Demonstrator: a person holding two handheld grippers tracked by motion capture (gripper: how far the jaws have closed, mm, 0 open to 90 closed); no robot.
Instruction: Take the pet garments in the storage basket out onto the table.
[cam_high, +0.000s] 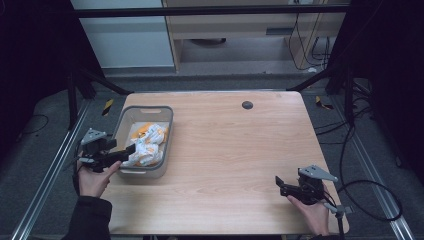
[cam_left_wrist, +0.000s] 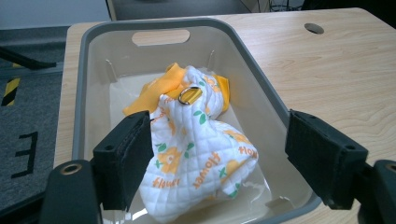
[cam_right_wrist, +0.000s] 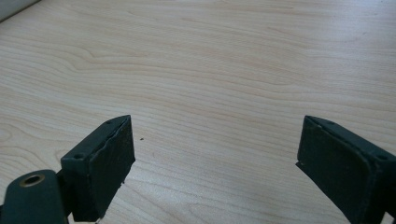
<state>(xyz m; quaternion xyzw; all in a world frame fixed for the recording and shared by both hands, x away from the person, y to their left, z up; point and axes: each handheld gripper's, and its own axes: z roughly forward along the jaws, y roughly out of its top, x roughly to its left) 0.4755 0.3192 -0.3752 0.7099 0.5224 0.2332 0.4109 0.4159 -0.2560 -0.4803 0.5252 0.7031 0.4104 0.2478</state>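
Dark room all around, with your pale wood bench (cam_high: 225, 145) as the one bright patch, bare apart from a small round hole (cam_high: 247, 105) near the far edge.

Starting at the left: your left claw (cam_high: 131, 149) is reaching over the near rim of the grey bin (cam_high: 125, 116), jaws apart. In the left gripper view the quilted cloth (cam_left_wrist: 201, 154), white with orange flower print and an orange lining, sits bunched in the bin between those jaws, closer to one pad than the other. Can't tell if that pad is touching it yet.

Stuff I'd watch for, just my read:
- The cloth is a loose lump, so you might pinch only one outer layer and have the rest unfold or slide out when you lift.
- The other jaw sits right by the bin wall, so closing or lifting could catch the rim and drag the whole bin.
- That metal ring (cam_left_wrist: 189, 95) on top could snag.

Over at the near right, your right claw (cam_high: 278, 183) hovers low above bare wood, jaws wide, holding nothing. It's well apart from the bin, so it can't steady it if it shifts.
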